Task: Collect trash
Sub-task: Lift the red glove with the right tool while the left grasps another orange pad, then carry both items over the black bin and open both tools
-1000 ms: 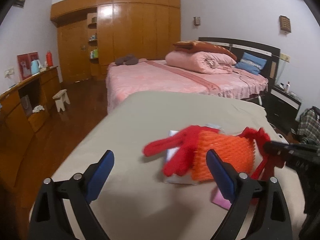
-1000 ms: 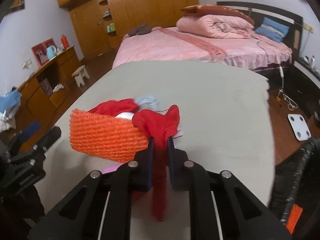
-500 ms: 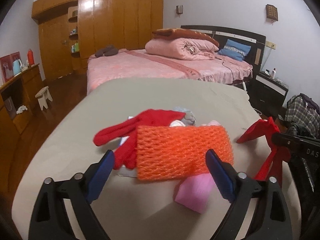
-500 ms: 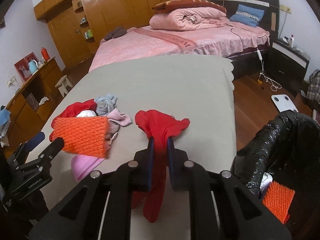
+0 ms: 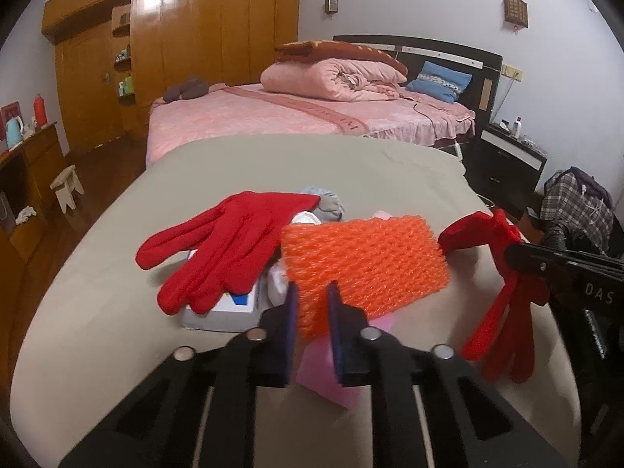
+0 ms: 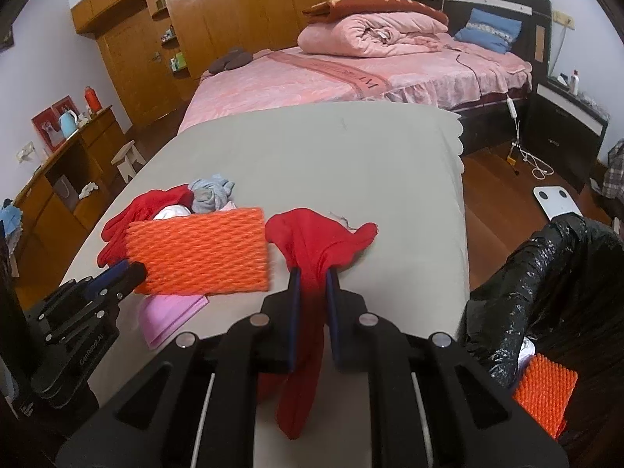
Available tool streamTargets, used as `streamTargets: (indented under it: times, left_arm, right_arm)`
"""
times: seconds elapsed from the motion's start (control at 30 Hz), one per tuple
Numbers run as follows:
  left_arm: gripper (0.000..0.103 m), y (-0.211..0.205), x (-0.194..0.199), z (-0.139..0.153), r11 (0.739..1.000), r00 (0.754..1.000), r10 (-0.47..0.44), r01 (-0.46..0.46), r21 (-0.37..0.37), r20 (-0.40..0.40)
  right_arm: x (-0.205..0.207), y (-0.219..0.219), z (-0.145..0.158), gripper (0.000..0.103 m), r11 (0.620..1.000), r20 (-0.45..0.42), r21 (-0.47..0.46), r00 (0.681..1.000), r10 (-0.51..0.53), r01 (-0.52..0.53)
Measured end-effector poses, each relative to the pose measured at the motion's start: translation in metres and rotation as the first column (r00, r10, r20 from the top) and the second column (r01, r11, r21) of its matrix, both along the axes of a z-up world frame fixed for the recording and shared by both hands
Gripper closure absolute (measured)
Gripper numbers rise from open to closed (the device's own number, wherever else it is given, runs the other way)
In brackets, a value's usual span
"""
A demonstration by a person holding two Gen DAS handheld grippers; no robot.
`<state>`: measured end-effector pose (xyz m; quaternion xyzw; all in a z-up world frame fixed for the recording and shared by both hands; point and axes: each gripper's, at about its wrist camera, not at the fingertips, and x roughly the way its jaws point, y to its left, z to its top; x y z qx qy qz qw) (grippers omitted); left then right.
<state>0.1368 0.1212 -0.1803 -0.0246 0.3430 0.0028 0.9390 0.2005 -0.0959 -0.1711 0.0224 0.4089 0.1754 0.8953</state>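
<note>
I am working in a home bedroom. A double bed (image 5: 296, 117) with a pink cover stands against the far wall, with a dark headboard (image 5: 440, 48) behind it. A folded pink quilt (image 5: 331, 78) and a blue pillow (image 5: 438, 80) lie at its head end. A dark nightstand (image 5: 507, 163) with bottles on top stands beside the bed. A full-height wooden wardrobe (image 5: 195, 39) covers the far left corner. A low wooden sideboard (image 6: 74, 160) along the left wall carries a kettle (image 6: 67, 123) and a red flask (image 6: 91, 98). The floor is dark wood (image 6: 495, 202), with a white bathroom scale (image 6: 555, 197) and a small stool (image 5: 66, 187) on it.
</note>
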Motion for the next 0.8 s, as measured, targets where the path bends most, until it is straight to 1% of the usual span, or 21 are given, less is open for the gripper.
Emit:
streamTargets:
  times: [0.13, 0.23, 0.27, 0.3, 0.4, 0.63, 0.8]
  left_arm:
    - [0.092, -0.003, -0.006, 0.002, 1.0, 1.0, -0.006, 0.006, -0.021, 0.004]
    - [0.092, -0.008, -0.007, -0.001, 1.0, 1.0, -0.017, 0.017, -0.014, -0.005]
    - [0.095, -0.009, -0.006, 0.0, 1.0, 1.0, -0.017, 0.017, -0.012, -0.003]
    - [0.096, -0.009, -0.006, 0.002, 1.0, 1.0, -0.016, 0.016, -0.014, 0.003]
    - [0.097, -0.009, -0.006, 0.01, 0.999, 1.0, -0.011, 0.012, -0.03, 0.028]
    - [0.098, -0.02, -0.014, 0.037, 0.999, 0.996, -0.02, 0.023, -0.035, 0.091]
    - [0.098, -0.024, -0.02, 0.052, 0.999, 0.992, -0.023, 0.028, -0.033, 0.121]
  right_arm:
    - [0.0, -0.001, 0.001, 0.091, 1.0, 0.002, -0.001, 1.0, 0.0, 0.0]
    - [-0.001, 0.0, 0.001, 0.091, 1.0, -0.003, 0.001, 1.0, 0.001, -0.001]
    - [-0.001, 0.0, 0.002, 0.091, 1.0, -0.002, 0.002, 1.0, 0.003, -0.003]
    - [-0.001, 0.0, 0.004, 0.091, 1.0, 0.001, 0.003, 1.0, 0.005, -0.005]
    - [-0.003, -0.002, 0.013, 0.091, 1.0, 0.017, 0.009, 1.0, 0.013, -0.013]
    - [-0.009, -0.006, 0.036, 0.091, 0.999, 0.062, 0.032, 0.998, 0.021, -0.023]
    - [-0.014, -0.015, 0.053, 0.091, 0.999, 0.094, 0.05, 0.995, 0.015, -0.02]
